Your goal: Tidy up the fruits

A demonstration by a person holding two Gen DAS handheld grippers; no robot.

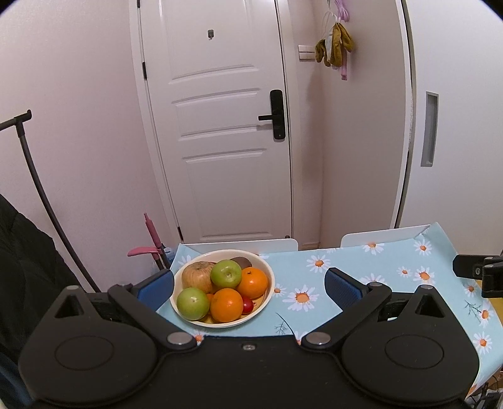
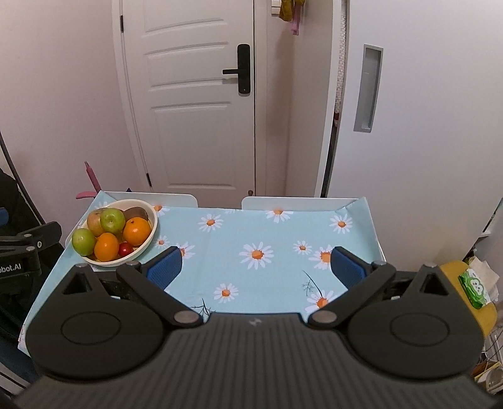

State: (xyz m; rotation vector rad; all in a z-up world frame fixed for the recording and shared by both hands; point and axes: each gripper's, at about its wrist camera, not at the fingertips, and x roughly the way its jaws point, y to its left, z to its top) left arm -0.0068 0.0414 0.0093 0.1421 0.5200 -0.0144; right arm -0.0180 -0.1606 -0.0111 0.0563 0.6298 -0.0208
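Both tongs hover over the worktop [image 2: 251,226], each spread wide and gripping nothing. The left tongs [image 1: 250,284] frame the bowl [image 1: 270,283] at the worktop's far left corner. It's piled with fruit: two green apples [image 1: 225,273], two oranges [image 1: 253,282], a brownish pear [image 1: 198,275], a kiwi [image 1: 242,261] at the back, something small and red [image 1: 247,305] at the near rim. The right tongs [image 2: 256,264] hang above bare daisy cloth [image 2: 283,239], right of the bowl.

Home entryway: front door [image 1: 220,126], hangers [image 1: 338,19]
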